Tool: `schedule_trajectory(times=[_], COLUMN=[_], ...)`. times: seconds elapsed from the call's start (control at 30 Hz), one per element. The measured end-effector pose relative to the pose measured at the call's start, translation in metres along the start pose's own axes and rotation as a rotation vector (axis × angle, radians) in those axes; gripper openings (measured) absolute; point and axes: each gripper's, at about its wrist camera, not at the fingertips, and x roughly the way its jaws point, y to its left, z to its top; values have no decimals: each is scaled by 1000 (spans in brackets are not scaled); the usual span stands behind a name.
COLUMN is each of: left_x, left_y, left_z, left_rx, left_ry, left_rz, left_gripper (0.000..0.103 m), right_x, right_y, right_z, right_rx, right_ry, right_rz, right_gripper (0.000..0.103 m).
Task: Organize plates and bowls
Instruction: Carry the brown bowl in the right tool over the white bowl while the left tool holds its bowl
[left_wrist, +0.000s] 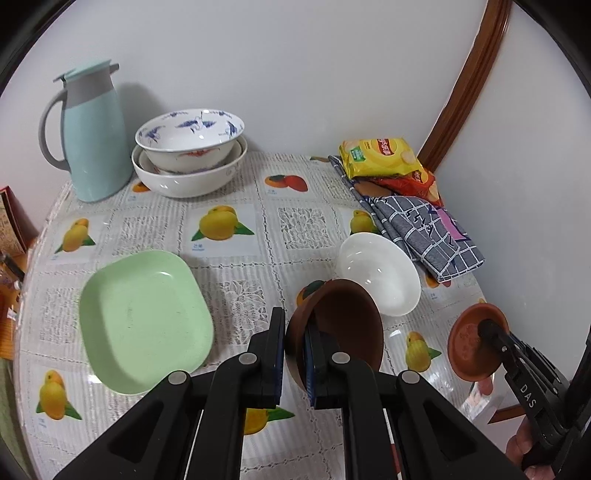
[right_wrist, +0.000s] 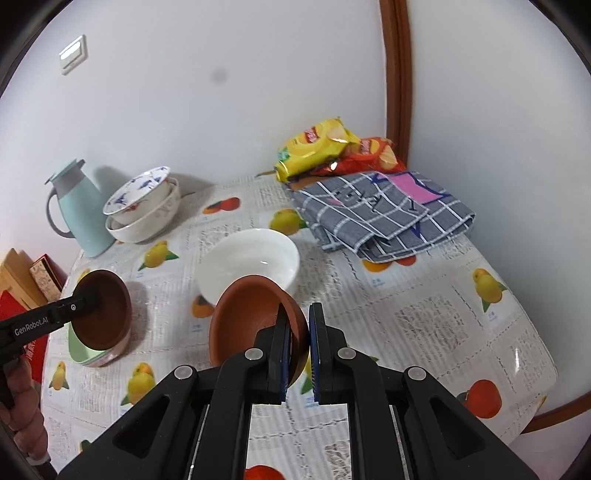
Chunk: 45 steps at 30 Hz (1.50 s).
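My left gripper (left_wrist: 296, 332) is shut on the rim of a dark brown bowl (left_wrist: 347, 321), held tilted above the table. That bowl (right_wrist: 107, 314) also shows in the right wrist view, hanging over a green square plate (right_wrist: 83, 356) with the left gripper (right_wrist: 86, 297) on its rim. My right gripper (right_wrist: 299, 314) is shut on the rim of a terracotta bowl (right_wrist: 247, 325), also held off the table. From the left wrist view, the right gripper (left_wrist: 485, 328) and its terracotta bowl (left_wrist: 467, 349) sit at the right edge. A white bowl (left_wrist: 376, 273) (right_wrist: 251, 262) stands between them. The green plate (left_wrist: 144, 317) lies on the left.
A stack of patterned white bowls (left_wrist: 188, 155) (right_wrist: 144, 206) stands at the back by a pale blue jug (left_wrist: 92, 136) (right_wrist: 77, 210). Snack packs (left_wrist: 384, 155) (right_wrist: 317, 147) and a folded checked cloth (left_wrist: 424, 229) (right_wrist: 384, 210) fill the back right. The round table (right_wrist: 517, 369) drops off on the right.
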Motion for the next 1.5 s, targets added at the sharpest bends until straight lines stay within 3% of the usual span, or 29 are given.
schedule_trajectory(times=[0.37, 0.67, 1.5], left_x=[-20, -16, 54], left_y=[5, 19, 46], left_z=[5, 14, 34], left_rx=[3, -19, -57], left_ry=[-33, -43, 34], left_rz=[12, 13, 28], left_gripper=[9, 9, 9], right_x=[-11, 5, 132], right_y=[22, 25, 34], right_z=[14, 25, 41], right_rx=[-20, -29, -31], right_ry=[-30, -18, 129], right_rz=[25, 13, -7], right_gripper=[9, 9, 9])
